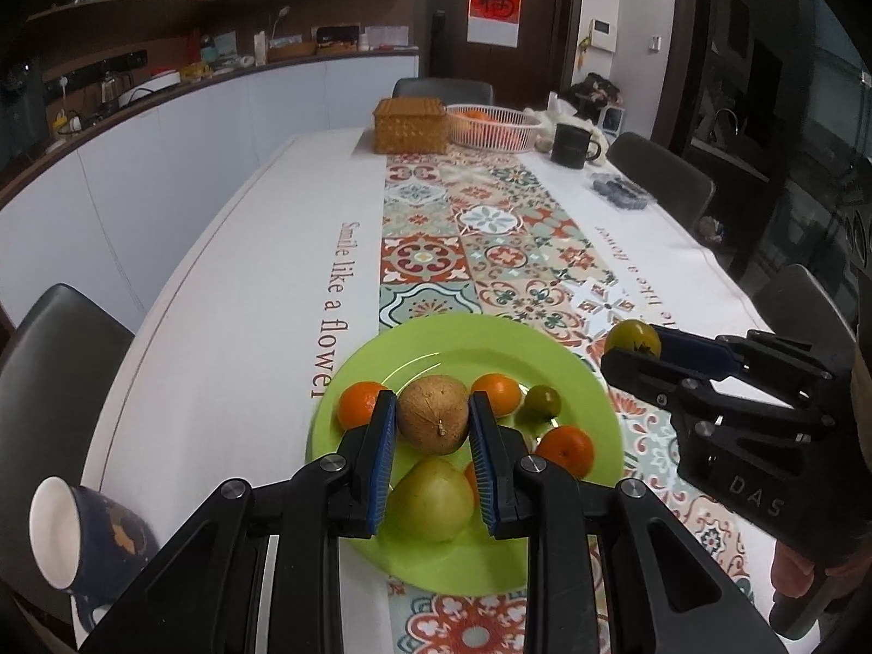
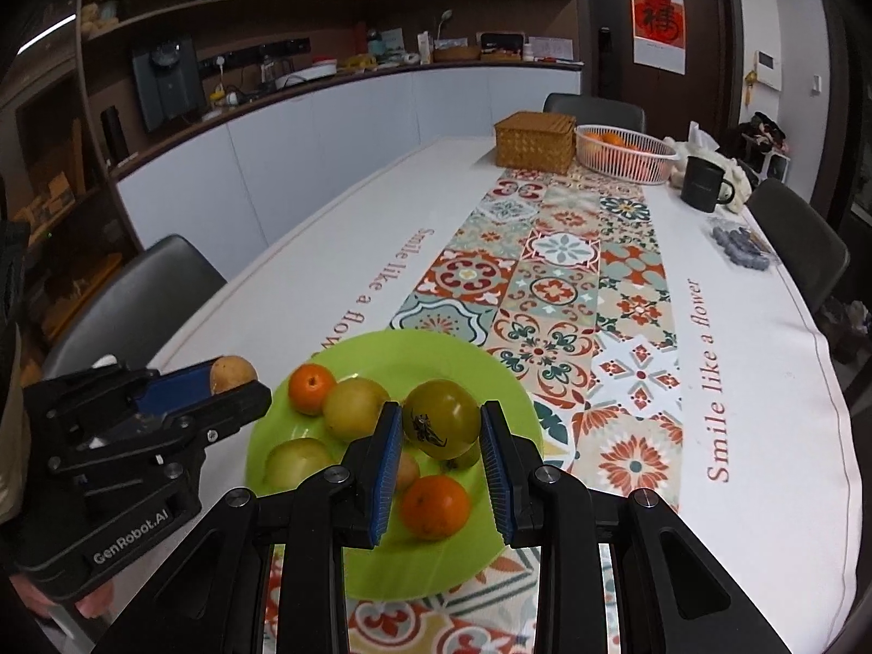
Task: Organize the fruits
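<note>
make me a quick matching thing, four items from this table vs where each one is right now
Things:
1. brown round fruit
2. green tomato
3. black mug
4. wicker box

Places:
A. far end of the table, right beside the white basket
B. between the left gripper's pads
C. standing on the white cloth by the right-hand chairs
D. between the right gripper's pads

Pairs: 1-B, 2-D, 3-C, 4-A
</note>
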